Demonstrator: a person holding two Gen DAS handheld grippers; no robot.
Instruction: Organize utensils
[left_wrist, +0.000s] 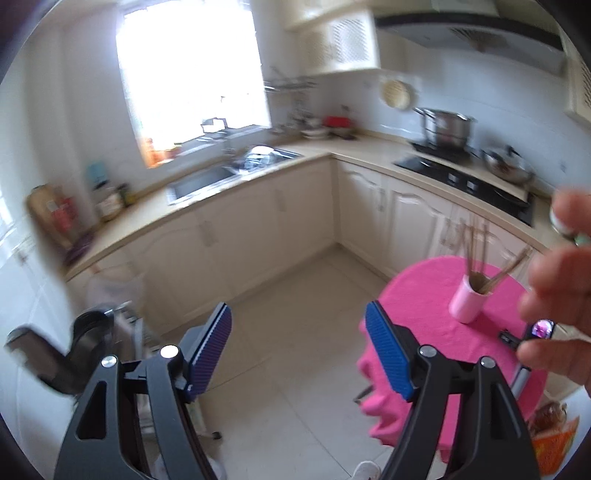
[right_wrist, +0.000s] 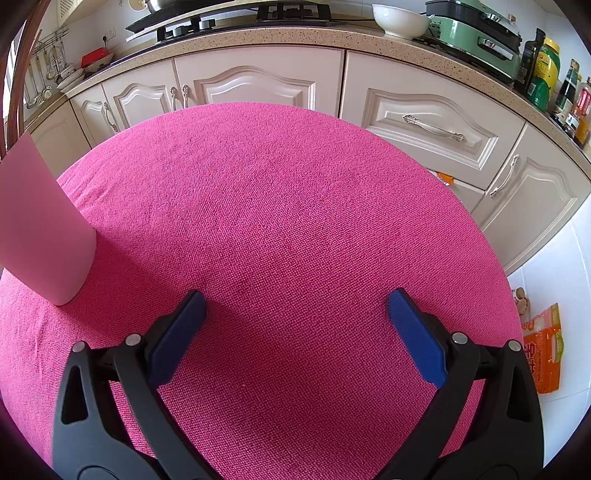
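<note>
Home kitchen, sink (left_wrist: 207, 181), gas hob (left_wrist: 465, 177), cream cabinets (right_wrist: 255, 81), possibly range hood (left_wrist: 469, 29)

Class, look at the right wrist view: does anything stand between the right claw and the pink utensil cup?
Nothing visible does. The right claw is open over bare pink cloth, and the pink cup stands to its left with only cloth between.

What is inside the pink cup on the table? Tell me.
In the left wrist view, the pink cup holds a bundle of thin brown sticks, probably chopsticks, which lean out past its rim. Their lower ends and the cup's bottom are hidden by its wall; blur prevents counting.
</note>
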